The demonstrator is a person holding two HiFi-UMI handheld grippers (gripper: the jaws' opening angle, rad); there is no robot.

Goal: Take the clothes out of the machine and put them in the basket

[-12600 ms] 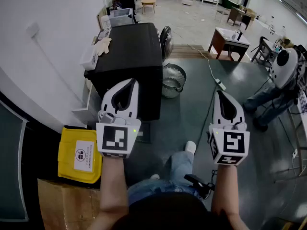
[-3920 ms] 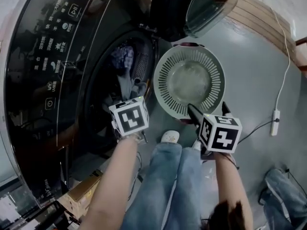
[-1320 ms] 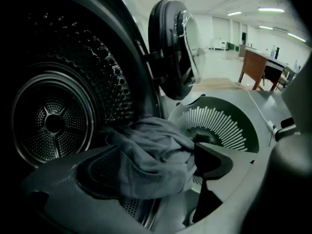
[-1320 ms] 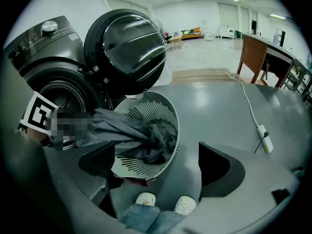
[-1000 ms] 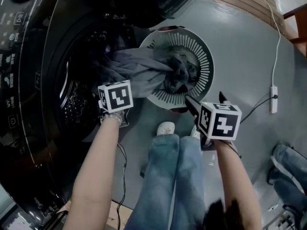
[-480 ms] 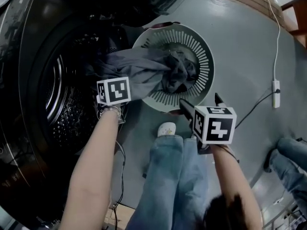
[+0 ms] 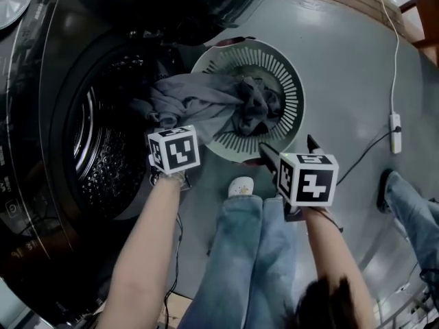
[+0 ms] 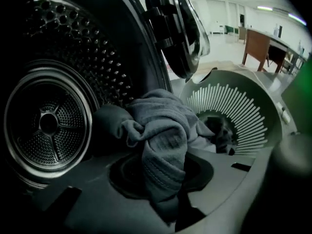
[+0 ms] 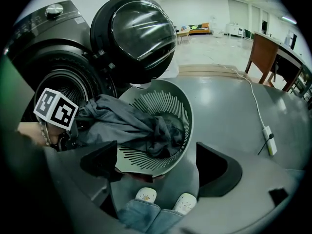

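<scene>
Jaws of the left gripper (image 7: 171, 139) have just been closing. From the head view it sits at the mouth of the machine (image 7: 82, 156), on the near end of a grey garment (image 7: 199, 101). That garment bridges the gap: one end hangs at the opening, and the other lies heaped in the round slotted basket (image 7: 288, 81). I think the basket stands just beside the opening so that the clothes have only a short way to go. The right gripper (image 7: 288, 151) hovers over the near rim of the basket.

In the left gripper view the pads are clenched on a thick fold of the garment, with the drum (image 8: 48, 123) behind it at the left.

In the right gripper view the jaws stand wide apart and grasp nothing. Between them I see only the basket rim and the person's shoes (image 9: 146, 195). Probably this hand is kept free to guide the garment in.
</scene>
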